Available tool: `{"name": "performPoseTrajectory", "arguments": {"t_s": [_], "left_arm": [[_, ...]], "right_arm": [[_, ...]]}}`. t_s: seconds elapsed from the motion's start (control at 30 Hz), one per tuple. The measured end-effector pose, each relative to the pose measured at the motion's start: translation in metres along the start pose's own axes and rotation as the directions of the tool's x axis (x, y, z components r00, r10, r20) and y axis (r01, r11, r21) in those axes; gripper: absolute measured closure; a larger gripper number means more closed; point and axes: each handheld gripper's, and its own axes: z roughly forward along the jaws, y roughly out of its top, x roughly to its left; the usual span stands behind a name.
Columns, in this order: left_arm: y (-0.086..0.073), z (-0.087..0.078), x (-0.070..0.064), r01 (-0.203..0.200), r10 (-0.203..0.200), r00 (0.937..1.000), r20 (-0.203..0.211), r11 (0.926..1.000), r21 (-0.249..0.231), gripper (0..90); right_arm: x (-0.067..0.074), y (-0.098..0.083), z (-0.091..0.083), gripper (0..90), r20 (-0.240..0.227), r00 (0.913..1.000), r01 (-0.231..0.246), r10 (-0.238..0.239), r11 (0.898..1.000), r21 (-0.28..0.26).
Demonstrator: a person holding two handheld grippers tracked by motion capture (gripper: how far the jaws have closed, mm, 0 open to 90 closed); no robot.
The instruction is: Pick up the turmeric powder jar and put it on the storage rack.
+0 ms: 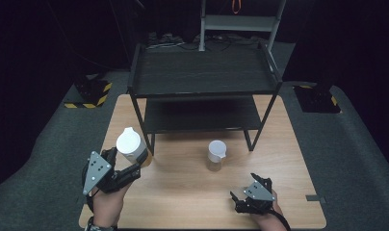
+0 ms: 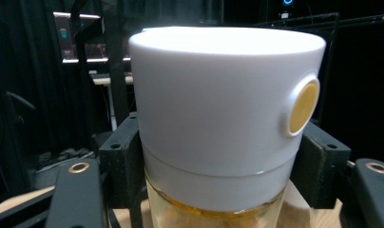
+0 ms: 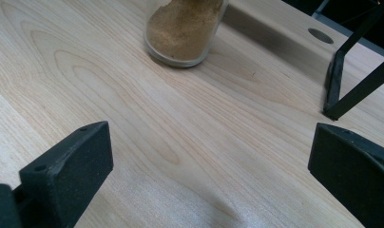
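My left gripper (image 1: 135, 166) is shut on a glass jar with a white lid (image 1: 130, 144), held above the table's left side. In the left gripper view the jar (image 2: 223, 118) stands upright between the black pads (image 2: 121, 156), its lid bearing a round yellow button and amber contents below. A second white-lidded jar (image 1: 215, 155) with brown powder stands on the table's middle; the right gripper view shows its base (image 3: 184, 33). My right gripper (image 1: 241, 195) rests near the front right edge, open, with bare wood between its jaws (image 3: 204, 175).
A black two-tier metal shelf (image 1: 202, 72) stands on the far half of the wooden table (image 1: 183, 192), both tiers bare. One of its legs (image 3: 356, 90) rises at the right of the right gripper view. Grey carpet surrounds the table.
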Motion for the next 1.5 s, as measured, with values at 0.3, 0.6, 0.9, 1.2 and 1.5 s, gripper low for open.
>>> {"name": "performPoseTrajectory", "arguments": {"t_s": [0.3, 0.6, 0.9, 1.2, 1.5], "left_arm": [[0.022, 0.01, -0.004, -0.029, 0.03, 0.9992, 0.028, 0.9992, -0.029, 30.7], [0.041, 0.02, -0.007, -0.024, 0.028, 0.9981, 0.054, 0.9977, -0.063, 30.7], [0.059, 0.032, -0.01, -0.036, 0.042, 0.9971, 0.064, 0.9952, -0.091, 30.7], [0.076, 0.043, -0.009, -0.048, 0.055, 0.9963, 0.067, 0.9934, -0.105, 30.7], [0.092, 0.058, -0.006, -0.045, 0.052, 0.9963, 0.068, 0.9925, -0.114, 30.7]], "right_arm": [[0.0, 0.0, 0.0, 0.3, 0.0, 1.0, -0.003, 0.003, 1.0, -0.002], [-0.001, -0.001, 0.0, 0.3, -0.002, 1.0, -0.003, 0.003, 1.0, -0.003], [-0.001, -0.001, 0.0, 0.3, -0.003, 1.0, -0.004, 0.004, 1.0, -0.004], [-0.002, -0.001, -0.001, 0.3, -0.003, 1.0, -0.009, 0.009, 1.0, -0.006], [-0.002, -0.002, -0.001, 0.3, -0.005, 0.9999, -0.014, 0.014, 1.0, -0.009]]}}
